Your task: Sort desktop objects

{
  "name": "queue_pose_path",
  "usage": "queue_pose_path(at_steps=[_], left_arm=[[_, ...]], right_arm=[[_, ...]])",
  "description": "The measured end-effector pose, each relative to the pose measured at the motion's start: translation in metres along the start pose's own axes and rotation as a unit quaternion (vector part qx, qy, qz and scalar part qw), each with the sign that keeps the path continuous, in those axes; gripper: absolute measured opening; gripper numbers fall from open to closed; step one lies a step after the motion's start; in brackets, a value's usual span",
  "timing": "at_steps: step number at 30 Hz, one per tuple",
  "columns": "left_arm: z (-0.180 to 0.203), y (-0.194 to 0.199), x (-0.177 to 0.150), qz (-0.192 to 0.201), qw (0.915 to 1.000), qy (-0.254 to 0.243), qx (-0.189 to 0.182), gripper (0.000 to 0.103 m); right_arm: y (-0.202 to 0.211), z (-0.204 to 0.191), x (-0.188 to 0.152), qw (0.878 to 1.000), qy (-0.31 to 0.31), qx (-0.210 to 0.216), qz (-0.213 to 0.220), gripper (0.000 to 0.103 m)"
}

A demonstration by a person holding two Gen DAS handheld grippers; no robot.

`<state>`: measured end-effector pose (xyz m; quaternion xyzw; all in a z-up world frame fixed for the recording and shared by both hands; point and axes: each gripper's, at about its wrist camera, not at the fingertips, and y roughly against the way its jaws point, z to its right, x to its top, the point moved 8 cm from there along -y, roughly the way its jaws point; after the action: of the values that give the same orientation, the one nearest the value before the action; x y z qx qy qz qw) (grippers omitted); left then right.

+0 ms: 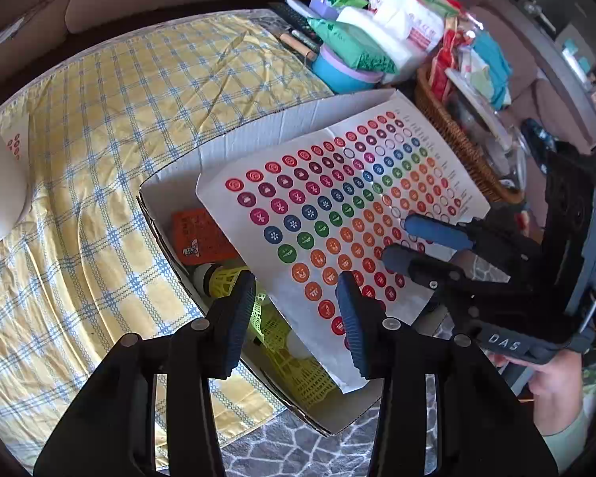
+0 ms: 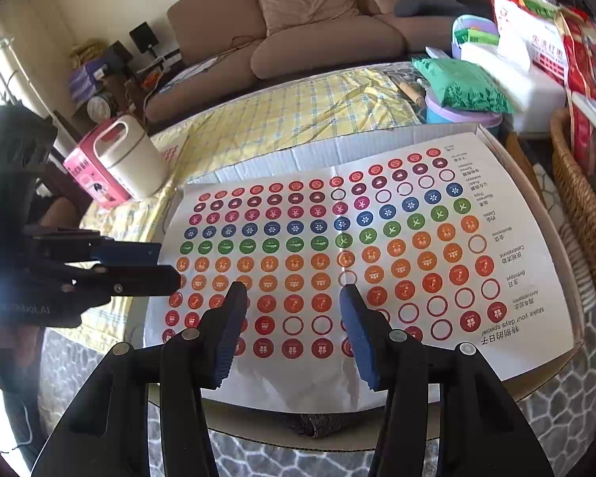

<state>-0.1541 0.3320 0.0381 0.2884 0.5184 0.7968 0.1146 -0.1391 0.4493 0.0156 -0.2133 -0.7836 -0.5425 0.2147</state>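
Left wrist view shows both grippers, left (image 1: 296, 318) and right (image 1: 401, 242), jaws apart and empty over the sheet (image 1: 337, 214) covering the box (image 1: 178, 167), shuttlecocks (image 1: 282, 338) inside; jar (image 2: 133, 159) remains out.

A sticker sheet (image 1: 337, 214) lies across the box (image 1: 171, 194), shuttlecocks (image 1: 282, 338) in the box beneath it.

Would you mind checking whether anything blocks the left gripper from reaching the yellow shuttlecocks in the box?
Partly: the sticker sheet lies over most of the cardboard box, covering part of the yellow shuttlecocks; the near-left ones lie exposed beneath the open left gripper.
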Motion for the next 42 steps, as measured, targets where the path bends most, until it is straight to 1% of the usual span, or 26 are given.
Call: queue_pose_path(at_steps=[2,5,7,8,9,10,11,12,13,15,16,18,20,21,23,24,26,27,28,29,32,34,36,37,39,42], left_arm=[[-0.005,0.009,0.001,0.01,0.9998,0.001,0.016,0.039],[-0.011,0.033,0.01,0.046,0.9984,-0.001,0.032,0.04],[-0.008,0.044,0.019,0.061,0.9978,-0.001,0.027,0.048],[-0.005,0.046,0.023,0.063,0.9977,-0.003,0.024,0.049],[-0.001,0.047,0.026,0.063,0.9977,-0.008,0.024,0.049],[0.003,0.047,0.028,0.062,0.9976,-0.015,0.026,0.049],[0.005,0.047,0.028,0.062,0.9975,-0.021,0.029,0.049],[0.007,0.046,0.029,0.062,0.9974,-0.026,0.028,0.05],[0.008,0.044,0.03,0.059,0.9976,-0.027,0.024,0.052],[0.008,0.035,0.03,0.049,0.9982,-0.027,0.022,0.052],[0.008,0.03,0.028,0.045,0.9985,-0.025,0.017,0.052],[0.005,0.022,0.025,0.037,0.9991,-0.017,0.01,0.053],[0.003,0.015,0.021,0.034,0.9993,-0.015,0.006,0.055],[0.0,0.013,0.02,0.032,0.9993,-0.015,0.011,0.057],[-0.004,0.01,0.019,0.03,0.9993,-0.018,0.016,0.057],[-0.005,0.009,0.018,0.028,0.9993,-0.017,0.016,0.058],[-0.006,0.006,0.017,0.024,0.9994,-0.018,0.015,0.058],[-0.006,0.005,0.016,0.022,0.9995,-0.018,0.016,0.058],[-0.005,0.003,0.015,0.019,0.9995,-0.019,0.017,0.058],[-0.004,0.0,0.013,0.014,0.9995,-0.022,0.017,0.058],[0.0,-0.004,0.006,0.003,0.9994,-0.029,0.017,0.058],[0.002,-0.003,0.003,0.003,0.9994,-0.032,0.013,0.058],[0.004,-0.001,0.0,0.0,0.9995,-0.031,0.006,0.058],[0.006,0.002,-0.001,0.002,0.9994,-0.033,0.004,0.058],[0.006,0.012,0.0,0.013,0.9992,-0.035,0.012,0.058],[0.004,0.026,0.004,0.028,0.9992,-0.028,0.01,0.063]], right_arm=[[0.0,-0.004,-0.004,1.0,-0.006,0.026,-0.01,0.051],[-0.002,-0.015,-0.009,0.999,0.006,0.045,-0.018,0.051],[0.002,-0.019,-0.006,0.999,0.004,0.051,-0.018,0.049],[0.013,-0.017,0.001,0.999,0.001,0.053,-0.001,0.047],[0.031,-0.008,0.011,0.999,-0.007,0.044,0.03,0.046],[0.05,0.009,0.021,0.998,-0.017,0.013,0.063,0.046],[0.068,0.031,0.029,0.995,-0.023,-0.041,0.088,0.048],[0.081,0.054,0.034,0.991,-0.032,-0.084,0.1,0.051],[0.087,0.073,0.037,0.99,-0.051,-0.089,0.098,0.051],[0.088,0.1,0.037,0.989,-0.093,-0.065,0.091,0.051],[0.084,0.108,0.036,0.99,-0.102,-0.062,0.081,0.051],[0.071,0.118,0.033,0.99,-0.104,-0.081,0.058,0.051],[0.057,0.116,0.029,0.991,-0.098,-0.077,0.04,0.051],[0.05,0.111,0.026,0.992,-0.095,-0.072,0.031,0.051],[0.047,0.101,0.025,0.994,-0.082,-0.062,0.035,0.051],[0.044,0.095,0.024,0.995,-0.083,-0.046,0.032,0.051],[0.041,0.085,0.023,0.996,-0.078,-0.029,0.026,0.051],[0.04,0.082,0.023,0.997,-0.069,-0.039,0.023,0.05],[0.04,0.081,0.023,0.997,-0.058,-0.056,0.022,0.05],[0.042,0.08,0.023,0.996,-0.054,-0.063,0.02,0.051],[0.042,0.079,0.015,0.997,-0.064,-0.053,0.003,0.051],[0.044,0.075,0.01,0.997,-0.047,-0.059,-0.011,0.051],[0.049,0.073,0.005,0.997,-0.044,-0.062,-0.015,0.051],[0.053,0.073,0.003,0.997,-0.05,-0.058,-0.015,0.051],[0.062,0.074,0.005,0.996,-0.05,-0.069,0.004,0.051],[0.077,0.077,0.011,0.995,-0.061,-0.069,0.04,0.061]])
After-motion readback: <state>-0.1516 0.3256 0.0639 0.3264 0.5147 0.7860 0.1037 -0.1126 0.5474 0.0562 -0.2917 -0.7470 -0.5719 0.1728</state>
